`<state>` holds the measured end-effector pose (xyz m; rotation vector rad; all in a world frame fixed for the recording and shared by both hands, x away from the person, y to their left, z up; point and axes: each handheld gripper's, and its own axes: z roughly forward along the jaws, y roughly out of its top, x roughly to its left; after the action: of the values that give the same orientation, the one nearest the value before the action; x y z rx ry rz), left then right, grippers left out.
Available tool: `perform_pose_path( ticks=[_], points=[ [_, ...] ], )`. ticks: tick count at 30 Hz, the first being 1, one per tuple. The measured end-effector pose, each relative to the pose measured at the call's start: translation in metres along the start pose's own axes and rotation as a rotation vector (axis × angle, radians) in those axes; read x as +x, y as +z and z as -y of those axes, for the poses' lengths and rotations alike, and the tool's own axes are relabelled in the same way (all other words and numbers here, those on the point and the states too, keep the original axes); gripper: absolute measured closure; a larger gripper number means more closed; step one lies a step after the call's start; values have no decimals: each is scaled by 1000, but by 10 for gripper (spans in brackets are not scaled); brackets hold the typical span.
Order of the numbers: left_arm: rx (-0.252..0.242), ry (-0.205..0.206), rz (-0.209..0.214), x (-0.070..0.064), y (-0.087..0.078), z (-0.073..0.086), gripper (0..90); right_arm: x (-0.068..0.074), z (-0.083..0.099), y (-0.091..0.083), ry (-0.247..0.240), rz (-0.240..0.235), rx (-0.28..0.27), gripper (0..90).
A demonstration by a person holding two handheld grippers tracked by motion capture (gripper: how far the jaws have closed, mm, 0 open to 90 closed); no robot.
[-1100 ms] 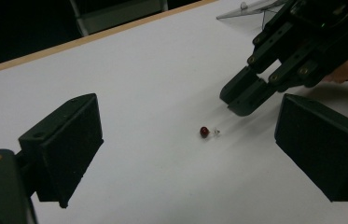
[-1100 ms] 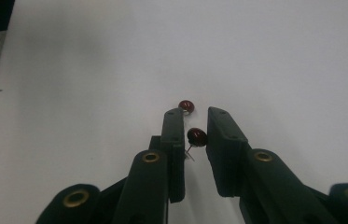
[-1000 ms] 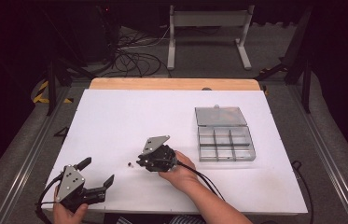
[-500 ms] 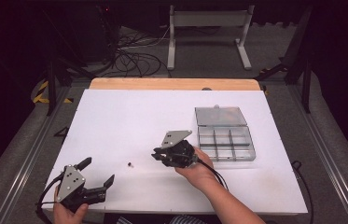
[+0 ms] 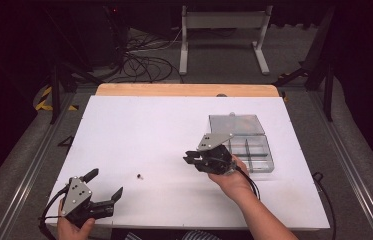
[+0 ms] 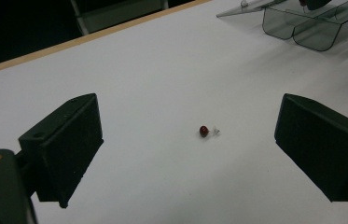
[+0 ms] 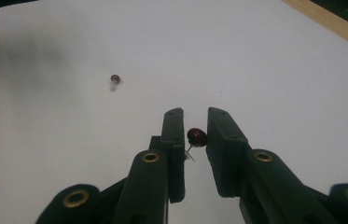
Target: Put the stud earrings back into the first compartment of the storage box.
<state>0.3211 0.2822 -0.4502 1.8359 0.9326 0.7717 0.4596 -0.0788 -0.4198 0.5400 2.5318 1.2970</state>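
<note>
White rectangular table [image 5: 139, 125] with a pale wooden strip along its far edge [image 5: 184, 90]; dark floor with tangled black cables [image 5: 139, 57] and a grey metal stand [image 5: 224, 30] lay beyond it.

Clear plastic compartment box [image 5: 254, 155], lid [image 5: 236, 125] swung open and lying flat behind it, sat on the right half of the table. In the left gripper view the same box [image 6: 311, 28] showed at the top right corner, well apart from the jaws.

Right gripper [image 5: 194, 160], held in the person's right hand [image 5: 231, 177], hovered just left of the box, grey three-cornered plate on top, jaws pointing toward the table's left. In the right gripper view the jaws [image 7: 195, 135] stood nearly together and pinched a small dark red round-headed pin [image 7: 196, 136] between their tips; its thin metal shank [image 7: 189, 151] ran down beside the left jaw. The pin was too small to make out in the high view.

Left gripper [image 5: 105, 186], in the person's left hand [image 5: 74, 227], rested low at the table's near left corner. Jaws spread wide, nothing between them; in the left gripper view [image 6: 190, 154] both black pads [image 6: 64, 144] framed bare table.

A second small dark red round-headed pin [image 5: 139, 176] lay loose on the table, between the two grippers and nearer the left one, touched by neither. It showed in the left gripper view [image 6: 204, 131] ahead of the open jaws, and in the right gripper view [image 7: 114, 78] far off at the upper left.
</note>
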Motion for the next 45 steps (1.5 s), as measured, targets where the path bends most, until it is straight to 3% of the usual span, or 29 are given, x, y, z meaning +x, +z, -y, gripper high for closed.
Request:
perform_pose_path(
  ticks=[12, 18, 31, 36, 38, 45],
  points=[
    [1, -3, -3, 0, 0, 0, 80, -26, 23, -26, 67, 73, 13, 774],
    [2, -4, -1, 0, 1, 0, 80, -48, 39, -36, 117, 123, 38, 774],
    [0, -7, -3, 0, 1, 0, 80, -77, 57, -34, 182, 182, 94, 774],
    [2, 0, -7, 1, 1, 0, 80, -82, 60, -31, 198, 192, 113, 773],
    [2, -2, -7, 1, 1, 0, 80, -83, 61, -29, 199, 201, 120, 761],
    [2, 1, -8, 1, 0, 0, 80, -82, 58, -30, 196, 199, 95, 595]
  ],
)
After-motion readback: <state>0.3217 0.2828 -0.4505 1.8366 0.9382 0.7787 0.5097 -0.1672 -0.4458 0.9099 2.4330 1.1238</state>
